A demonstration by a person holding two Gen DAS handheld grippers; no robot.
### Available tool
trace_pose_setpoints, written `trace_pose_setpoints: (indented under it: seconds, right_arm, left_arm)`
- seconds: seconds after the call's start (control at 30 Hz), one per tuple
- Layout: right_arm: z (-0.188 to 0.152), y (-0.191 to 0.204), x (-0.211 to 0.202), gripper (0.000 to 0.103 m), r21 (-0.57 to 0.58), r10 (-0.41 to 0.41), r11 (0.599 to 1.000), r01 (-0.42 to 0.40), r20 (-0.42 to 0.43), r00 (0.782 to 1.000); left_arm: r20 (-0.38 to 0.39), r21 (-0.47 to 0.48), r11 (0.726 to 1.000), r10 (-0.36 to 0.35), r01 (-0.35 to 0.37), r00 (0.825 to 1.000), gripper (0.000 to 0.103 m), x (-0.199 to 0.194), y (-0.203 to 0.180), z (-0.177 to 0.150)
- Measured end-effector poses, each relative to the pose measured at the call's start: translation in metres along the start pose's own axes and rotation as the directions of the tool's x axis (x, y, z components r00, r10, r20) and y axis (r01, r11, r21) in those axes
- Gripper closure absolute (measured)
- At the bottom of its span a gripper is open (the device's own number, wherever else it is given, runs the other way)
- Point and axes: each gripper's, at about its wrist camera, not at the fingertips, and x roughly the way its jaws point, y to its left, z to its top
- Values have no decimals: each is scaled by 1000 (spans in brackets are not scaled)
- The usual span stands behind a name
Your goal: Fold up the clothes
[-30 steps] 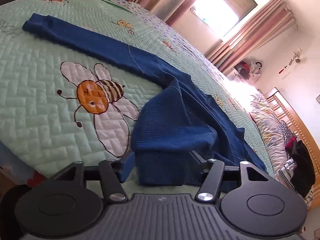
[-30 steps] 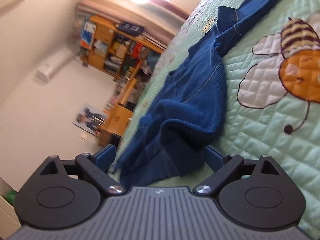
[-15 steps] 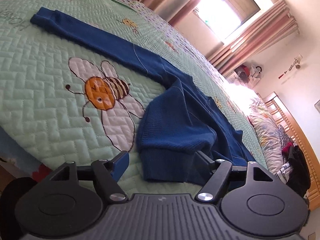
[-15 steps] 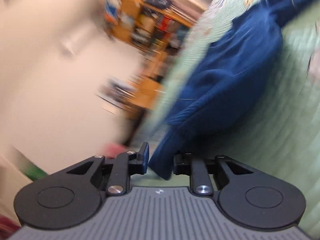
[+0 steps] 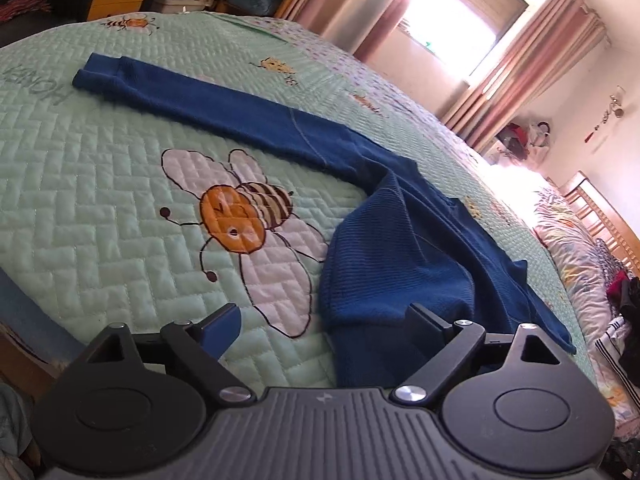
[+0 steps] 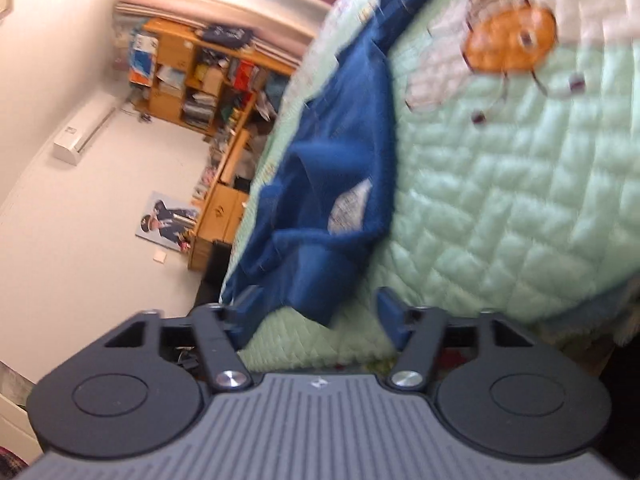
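The left gripper (image 5: 320, 320) hangs low over the near edge of a bed, its jaws opening wide, the blue fingers (image 5: 222, 326) well apart and pressing on nothing. Between them lies the ribbed hem of a blue sweater (image 5: 396, 248), closer to the right-hand finger, with bare green quilt (image 5: 100, 200) in front of the left-hand one. Just beyond the fingers, a stitched bee (image 5: 244, 216) sits left of the sweater's bunched body. Farther off, one sleeve (image 5: 192, 96) stretches flat toward the left. The right gripper (image 6: 316, 308), seen in a blurred frame, is also opening; a drooping corner of the same sweater (image 6: 340, 160) hangs between its parted fingers (image 6: 390, 316), gripped by neither. Beyond, the garment trails up the quilt (image 6: 500, 208) toward a cluttered wooden shelf (image 6: 192, 76).
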Motion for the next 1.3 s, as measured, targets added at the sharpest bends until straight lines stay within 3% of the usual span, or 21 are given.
trace_pose_setpoints:
  seconds: [0.23,0.4,0.6,1.0,1.2,1.3]
  right_arm:
    - [13,-7,5,20,55,67,996,-68,22,998]
    - [11,-6,5,20,70,46,996,-48,24,999]
    - [9,1,9,15,27,2,1000,-2,12,1000]
    - [6,0,13,14,19,-6,1000,6,19,1000]
    - [5,3,15,14,5,-19,1000,19,21,1000]
    - [5,3,16,14,-4,-24,1000,24,22,999]
  left_arm:
    - [-68,36,998,57,-55,996,5,33,-15,5]
    - [-89,173,980,115,-98,989,3,51,-45,-3]
    - [-112,243,964,140,-110,984,1,64,-66,-20]
    - [-126,288,951,153,-111,980,1,68,-74,-22]
    - [-121,331,937,165,-117,979,8,69,-81,-25]
    - [-117,359,925,174,-121,978,19,69,-84,-26]
